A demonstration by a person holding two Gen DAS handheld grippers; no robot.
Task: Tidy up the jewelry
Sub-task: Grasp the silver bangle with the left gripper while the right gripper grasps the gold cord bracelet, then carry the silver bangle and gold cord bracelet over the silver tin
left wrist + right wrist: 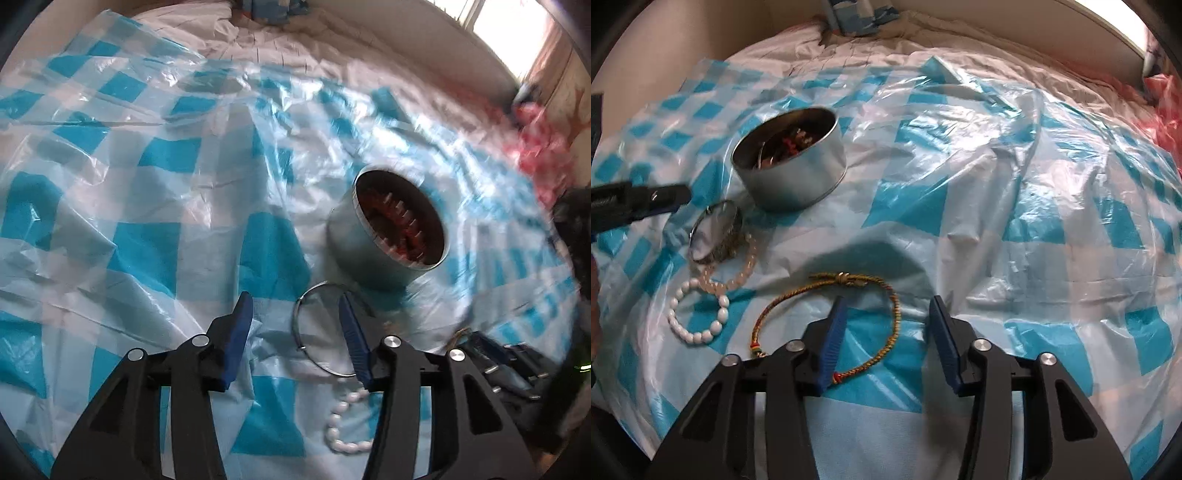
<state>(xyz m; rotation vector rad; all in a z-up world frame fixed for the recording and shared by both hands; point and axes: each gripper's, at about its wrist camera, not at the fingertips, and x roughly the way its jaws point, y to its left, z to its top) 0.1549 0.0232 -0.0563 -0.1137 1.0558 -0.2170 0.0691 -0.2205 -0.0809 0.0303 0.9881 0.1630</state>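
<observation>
While your right hand-held gripper [886,321] gapes empty over the cord bracelet [827,314], your left one [295,328] stands open too; silver bangle [321,328] sits at the tin's [365,243] seven o'clock.

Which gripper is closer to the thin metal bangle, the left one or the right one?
Left. The left gripper stands open right over the metal bangle, one finger inside its ring. The right gripper is open over the braided cord bracelet, apart from the bangle.
</observation>
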